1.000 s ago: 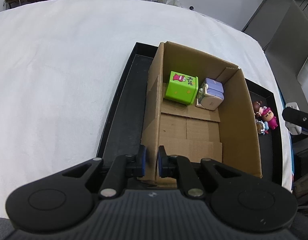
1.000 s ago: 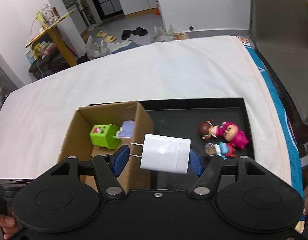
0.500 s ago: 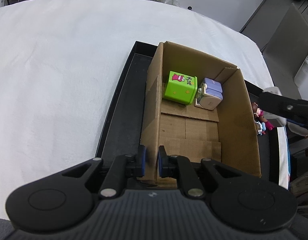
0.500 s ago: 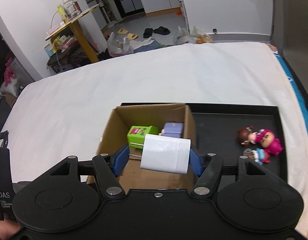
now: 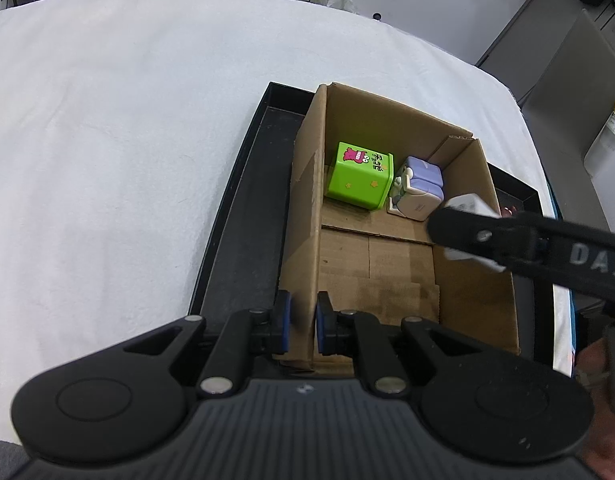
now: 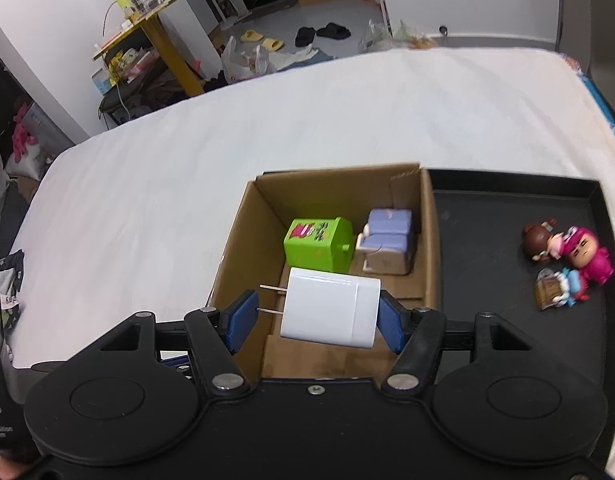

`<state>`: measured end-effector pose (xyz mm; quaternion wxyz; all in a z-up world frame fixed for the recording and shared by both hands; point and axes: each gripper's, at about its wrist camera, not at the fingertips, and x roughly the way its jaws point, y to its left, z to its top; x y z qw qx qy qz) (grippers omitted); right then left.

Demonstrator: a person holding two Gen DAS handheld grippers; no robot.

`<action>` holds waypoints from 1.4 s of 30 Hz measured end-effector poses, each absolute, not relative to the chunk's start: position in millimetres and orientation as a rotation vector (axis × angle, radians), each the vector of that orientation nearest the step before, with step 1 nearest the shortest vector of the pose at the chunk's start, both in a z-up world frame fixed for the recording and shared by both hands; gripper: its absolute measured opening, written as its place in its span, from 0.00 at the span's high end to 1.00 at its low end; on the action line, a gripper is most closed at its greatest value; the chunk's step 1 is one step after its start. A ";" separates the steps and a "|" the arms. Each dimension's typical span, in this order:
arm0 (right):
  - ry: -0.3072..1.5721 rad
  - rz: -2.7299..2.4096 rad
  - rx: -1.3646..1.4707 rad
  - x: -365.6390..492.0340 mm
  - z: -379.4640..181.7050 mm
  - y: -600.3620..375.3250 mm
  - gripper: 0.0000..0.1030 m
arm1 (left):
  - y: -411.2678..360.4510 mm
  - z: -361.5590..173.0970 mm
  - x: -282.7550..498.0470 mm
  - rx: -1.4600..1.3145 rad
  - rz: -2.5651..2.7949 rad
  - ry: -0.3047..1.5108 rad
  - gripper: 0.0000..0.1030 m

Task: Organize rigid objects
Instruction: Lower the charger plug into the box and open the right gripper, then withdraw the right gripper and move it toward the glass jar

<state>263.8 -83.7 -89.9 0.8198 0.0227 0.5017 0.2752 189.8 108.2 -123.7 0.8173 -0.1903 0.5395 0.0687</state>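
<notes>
An open cardboard box (image 5: 307, 208) (image 6: 235, 248) stands in a black tray (image 5: 235, 216) (image 6: 507, 240) on a white cloth. Inside it, at the far end, sit a green cube (image 5: 359, 180) (image 6: 317, 244) and a lilac-and-white plug adapter (image 5: 417, 188) (image 6: 387, 240). My left gripper (image 5: 302, 324) is shut on the box's near left wall. My right gripper (image 6: 317, 316) is shut on a white charger plug (image 6: 331, 308) (image 5: 467, 208), prongs pointing left, held above the box's near half. In the left wrist view the right gripper's arm crosses the box's right wall.
Three small toy figures (image 6: 567, 260) lie in the tray to the right of the box. White cloth (image 5: 107, 140) spreads left and beyond the tray. A person's hand (image 5: 599, 392) shows at the lower right. Room furniture and slippers lie far behind.
My right gripper has carried the white charger plug leftward, from over the tray beside the figures to over the box. The left gripper has kept its hold on the box wall.
</notes>
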 end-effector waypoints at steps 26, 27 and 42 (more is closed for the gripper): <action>1.058 0.647 0.072 263.1 -82.5 -93.8 0.20 | 108.9 -123.3 186.4 -0.420 0.153 1.139 0.89; 1.056 0.653 0.071 263.4 -80.2 -96.1 0.19 | 108.5 -122.8 186.3 -0.417 0.153 1.139 0.89; 1.045 0.636 0.042 270.2 -67.3 -148.6 0.11 | 103.6 -121.3 188.3 -0.398 0.166 1.143 0.89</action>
